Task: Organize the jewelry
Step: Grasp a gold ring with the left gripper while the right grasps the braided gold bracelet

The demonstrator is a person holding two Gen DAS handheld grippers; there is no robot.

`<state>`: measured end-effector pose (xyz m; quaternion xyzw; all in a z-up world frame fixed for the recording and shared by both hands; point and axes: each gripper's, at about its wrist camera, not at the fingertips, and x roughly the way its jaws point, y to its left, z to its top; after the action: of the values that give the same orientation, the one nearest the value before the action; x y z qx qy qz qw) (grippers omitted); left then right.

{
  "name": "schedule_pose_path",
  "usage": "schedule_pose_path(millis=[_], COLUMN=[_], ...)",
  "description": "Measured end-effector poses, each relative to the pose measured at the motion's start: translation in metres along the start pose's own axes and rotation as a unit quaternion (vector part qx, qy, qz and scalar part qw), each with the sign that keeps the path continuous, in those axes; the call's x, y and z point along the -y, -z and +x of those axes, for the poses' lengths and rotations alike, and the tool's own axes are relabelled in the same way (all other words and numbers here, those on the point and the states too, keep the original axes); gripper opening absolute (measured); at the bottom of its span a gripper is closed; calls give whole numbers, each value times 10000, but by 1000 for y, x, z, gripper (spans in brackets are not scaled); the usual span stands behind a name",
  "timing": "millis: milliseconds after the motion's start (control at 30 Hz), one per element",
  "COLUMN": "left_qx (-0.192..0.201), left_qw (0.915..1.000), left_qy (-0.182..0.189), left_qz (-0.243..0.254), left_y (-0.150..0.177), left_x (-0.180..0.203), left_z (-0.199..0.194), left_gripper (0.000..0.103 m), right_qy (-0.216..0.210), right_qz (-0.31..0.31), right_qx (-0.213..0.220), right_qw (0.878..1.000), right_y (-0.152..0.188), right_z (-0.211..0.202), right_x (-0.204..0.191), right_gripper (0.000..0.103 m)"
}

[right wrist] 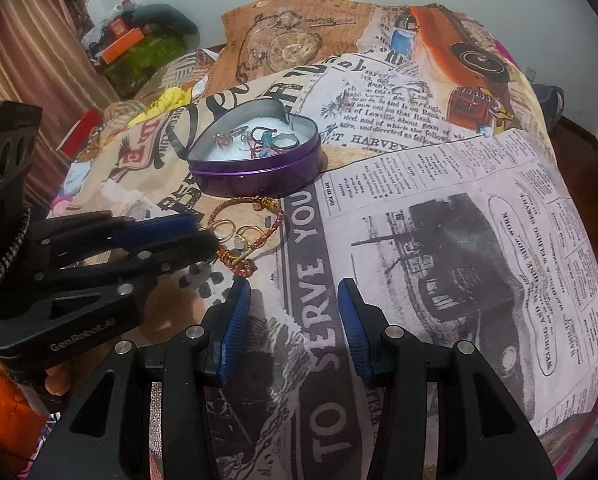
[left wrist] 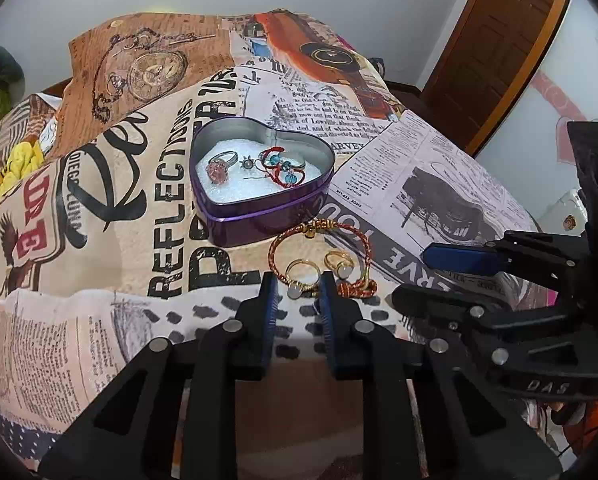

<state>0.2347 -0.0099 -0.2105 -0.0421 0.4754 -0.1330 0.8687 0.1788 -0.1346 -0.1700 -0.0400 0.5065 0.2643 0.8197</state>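
Observation:
A purple heart-shaped tin [left wrist: 267, 216] [right wrist: 259, 172] sits on the printed cloth, holding a pink-stone ring [left wrist: 218, 170], a small stud and a red cord with blue beads [left wrist: 285, 168]. In front of it lie a red-gold braided bracelet [left wrist: 319, 252] [right wrist: 251, 232] and two gold rings [left wrist: 341, 266]. My left gripper [left wrist: 298, 286] is open, its fingertips either side of the near gold ring [left wrist: 301, 276] without closing on it. My right gripper [right wrist: 295, 300] is open and empty over the newspaper print; it also shows at the right of the left wrist view [left wrist: 431, 276].
The surface is a rumpled newspaper-and-car print cloth [right wrist: 439, 208] that slopes away. Boxes and clutter [right wrist: 131, 40] lie at the far left by a curtain. A wooden door [left wrist: 495, 40] stands at the far right.

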Motion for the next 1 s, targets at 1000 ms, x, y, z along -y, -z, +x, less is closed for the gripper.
schedule_pose_path(millis=[1000], left_qx=[348], left_qw=[9989], left_qy=[-229], left_qz=[-200], left_y=[16], left_x=[-19], left_z=[-31], left_gripper=[6], right_qy=[-101], right_qz=[-822], right_qx=[-38], right_qw=[9966], right_y=[-13], right_z=[15], right_x=[-34], right_gripper=[8])
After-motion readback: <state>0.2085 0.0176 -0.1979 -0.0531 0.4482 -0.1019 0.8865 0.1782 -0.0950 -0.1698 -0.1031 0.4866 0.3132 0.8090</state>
